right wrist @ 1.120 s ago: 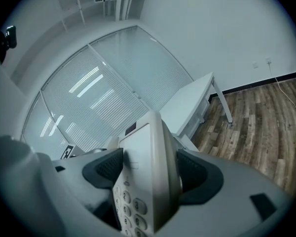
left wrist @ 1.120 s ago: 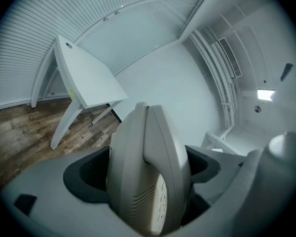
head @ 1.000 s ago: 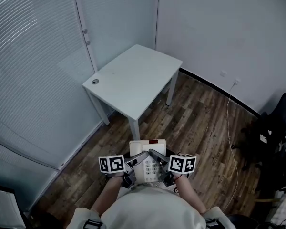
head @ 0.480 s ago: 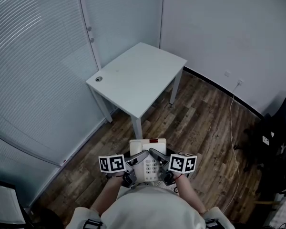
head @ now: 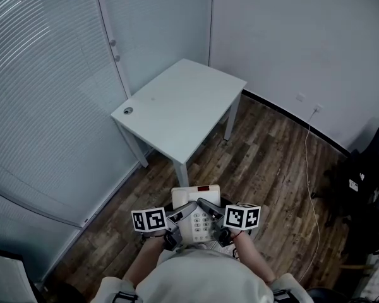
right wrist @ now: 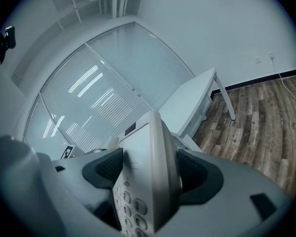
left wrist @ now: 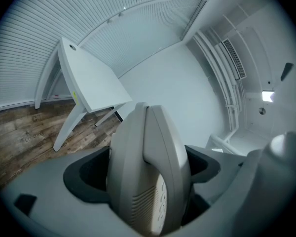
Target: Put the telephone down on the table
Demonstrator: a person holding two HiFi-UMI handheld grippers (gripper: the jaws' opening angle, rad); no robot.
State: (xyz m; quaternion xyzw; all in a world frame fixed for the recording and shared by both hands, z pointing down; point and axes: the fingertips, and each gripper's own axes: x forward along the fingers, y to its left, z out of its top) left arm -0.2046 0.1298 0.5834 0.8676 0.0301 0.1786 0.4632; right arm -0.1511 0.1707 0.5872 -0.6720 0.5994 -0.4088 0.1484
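Observation:
A light grey desk telephone [head: 196, 211] with a keypad is held in the air close to the person's body, above the wooden floor. My left gripper [head: 180, 213] is shut on its left side, where the handset [left wrist: 160, 172] fills the left gripper view. My right gripper [head: 210, 212] is shut on its right edge, and the keypad [right wrist: 130, 204] shows in the right gripper view. The white table [head: 180, 106] stands ahead, some way beyond the phone, with a small round hole [head: 127, 110] near its left corner.
Glass walls with blinds [head: 44, 87] run along the left and back. A white wall [head: 303, 36] with a socket and a dangling cable [head: 311, 169] is on the right. Dark bags and chair parts [head: 366, 188] crowd the right edge. Wooden floor [head: 265, 163] lies around the table.
The view has swung slightly, so the table sits a little more to the left and lower than half a second ago. Both grippers keep the same hold on the telephone.

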